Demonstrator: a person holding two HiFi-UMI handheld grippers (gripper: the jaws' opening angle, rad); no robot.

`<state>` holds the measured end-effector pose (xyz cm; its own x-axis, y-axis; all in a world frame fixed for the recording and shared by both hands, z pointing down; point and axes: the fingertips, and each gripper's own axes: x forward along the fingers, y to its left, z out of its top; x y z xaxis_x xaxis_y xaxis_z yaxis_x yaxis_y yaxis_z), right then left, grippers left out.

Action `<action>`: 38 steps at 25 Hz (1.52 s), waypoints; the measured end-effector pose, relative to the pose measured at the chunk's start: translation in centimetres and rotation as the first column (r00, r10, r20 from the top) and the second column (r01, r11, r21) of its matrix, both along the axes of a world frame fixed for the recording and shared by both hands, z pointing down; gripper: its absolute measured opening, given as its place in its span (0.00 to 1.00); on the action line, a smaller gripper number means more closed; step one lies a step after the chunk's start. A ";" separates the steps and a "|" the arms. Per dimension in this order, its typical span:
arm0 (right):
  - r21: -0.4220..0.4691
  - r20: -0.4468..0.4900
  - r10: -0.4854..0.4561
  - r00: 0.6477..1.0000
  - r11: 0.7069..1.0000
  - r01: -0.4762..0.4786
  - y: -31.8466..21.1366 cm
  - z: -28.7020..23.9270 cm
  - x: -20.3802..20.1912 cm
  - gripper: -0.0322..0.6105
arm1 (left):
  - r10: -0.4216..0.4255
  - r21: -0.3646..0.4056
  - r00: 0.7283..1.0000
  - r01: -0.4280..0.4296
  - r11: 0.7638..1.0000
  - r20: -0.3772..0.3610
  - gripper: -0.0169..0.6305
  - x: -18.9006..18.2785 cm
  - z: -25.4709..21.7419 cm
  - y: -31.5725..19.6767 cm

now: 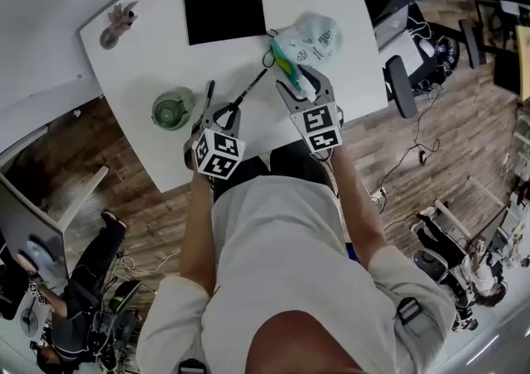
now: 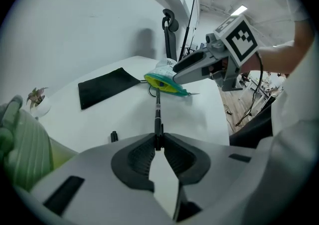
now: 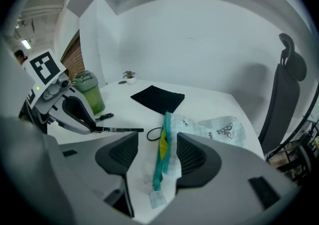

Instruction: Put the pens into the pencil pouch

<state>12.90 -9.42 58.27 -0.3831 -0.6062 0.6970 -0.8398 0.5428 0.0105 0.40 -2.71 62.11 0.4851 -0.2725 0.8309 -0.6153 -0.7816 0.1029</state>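
- The left gripper [image 2: 158,139] has its jaws pinched fully together on the near end of a black pen [image 2: 158,114].
- The held pen sticks out away from the person, and its far tip points at the pencil pouch [image 1: 310,40], ending just short of the pouch's opening.
- The right gripper [image 3: 158,154] has its jaws standing wide, one on each side of the pouch's near end. The teal zipper edge [image 3: 162,149] runs between them with a gap on both sides, so the pads are not pressing on it.
- The pouch is clear plastic with printed figures. It lies flat on the white table [image 1: 141,58], towards the right and far side, with the yellow-lined opening facing left, towards the held pen.
- A thin black loop [image 3: 154,134] lies on the table touching the pouch's zipper end.
- A second pen [image 1: 207,99] lies loose on the table just left of the left gripper, between it and the green cup [image 1: 172,109].
- A black cloth [image 1: 224,13] lies flat at the far side of the table, left of the pouch and apart from it.
- A small plant ornament [image 1: 116,25] stands at the far left corner of the table.
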 end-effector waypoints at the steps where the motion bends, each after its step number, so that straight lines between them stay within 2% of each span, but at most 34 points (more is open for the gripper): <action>1: 0.002 -0.016 -0.001 1.000 1.000 0.001 -0.4 0.2 0.2 0.43 | 0.004 -0.003 1.000 -0.004 1.000 0.000 0.10 0.2 0.0 -0.1; 13: -0.052 -0.150 -0.013 0.989 0.999 0.005 -2.2 2.8 1.8 0.33 | 0.035 -0.023 0.999 -0.035 0.999 -0.001 0.10 1.5 0.3 -1.3; 15: -0.054 -0.183 -0.014 0.983 0.999 0.005 -2.3 3.1 2.0 0.27 | 0.041 -0.026 0.999 -0.041 0.999 -0.003 0.10 1.7 0.3 -1.4; 18: -0.061 -0.211 0.000 0.977 0.998 -0.014 -2.5 3.3 2.7 0.09 | 0.054 -0.029 0.999 -0.054 0.998 -0.004 0.10 2.1 0.3 -1.6; 19: -0.063 -0.206 0.009 0.979 0.998 -0.022 -2.5 3.3 2.8 0.08 | 0.059 -0.030 0.998 -0.059 0.998 -0.005 0.10 2.2 0.3 -1.6; 38: -0.018 -0.118 0.023 0.993 1.000 -0.025 -2.5 -0.2 3.5 0.07 | 0.117 -0.006 0.992 -0.117 0.993 -0.036 0.10 6.6 -0.5 -3.8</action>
<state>16.39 -11.92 58.02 -0.2831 -0.6002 0.7481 -0.8461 0.5236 0.0999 7.04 -6.47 61.65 0.5422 -0.2055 0.8147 -0.5154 -0.8471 0.1294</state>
